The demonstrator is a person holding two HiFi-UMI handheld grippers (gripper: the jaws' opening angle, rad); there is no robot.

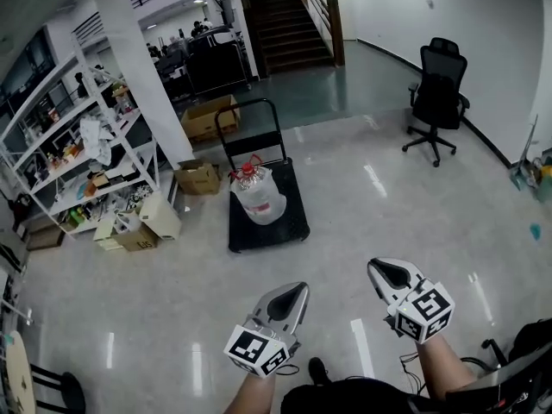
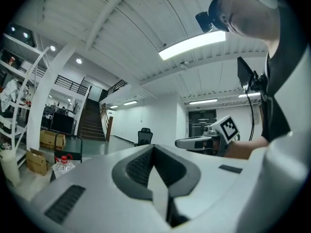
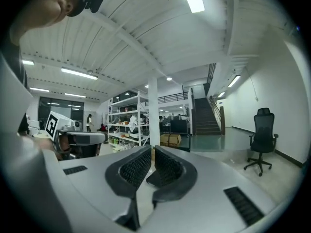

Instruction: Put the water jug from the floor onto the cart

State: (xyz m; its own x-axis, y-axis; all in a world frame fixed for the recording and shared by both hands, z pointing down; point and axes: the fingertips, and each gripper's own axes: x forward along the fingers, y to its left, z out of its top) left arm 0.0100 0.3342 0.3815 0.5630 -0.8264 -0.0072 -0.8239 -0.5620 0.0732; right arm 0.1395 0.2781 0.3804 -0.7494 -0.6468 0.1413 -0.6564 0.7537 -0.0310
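Note:
The clear water jug (image 1: 257, 192) with a red cap stands upright on the black flat cart (image 1: 269, 231), whose handle rises behind it. Both grippers are held level well short of the cart, low in the head view. My left gripper (image 1: 294, 291) is shut with nothing in it, and so is my right gripper (image 1: 383, 270). In the left gripper view the jaws (image 2: 153, 147) meet, and the jug (image 2: 62, 164) shows small at the far left. The right gripper's jaws (image 3: 152, 150) stand nearly together, with nothing between them.
White shelving (image 1: 78, 145) and cardboard boxes (image 1: 200, 178) stand left of the cart, beside a white pillar (image 1: 142, 67). A black office chair (image 1: 438, 93) is at the far right. Stairs (image 1: 289, 15) rise at the back. Polished floor lies between me and the cart.

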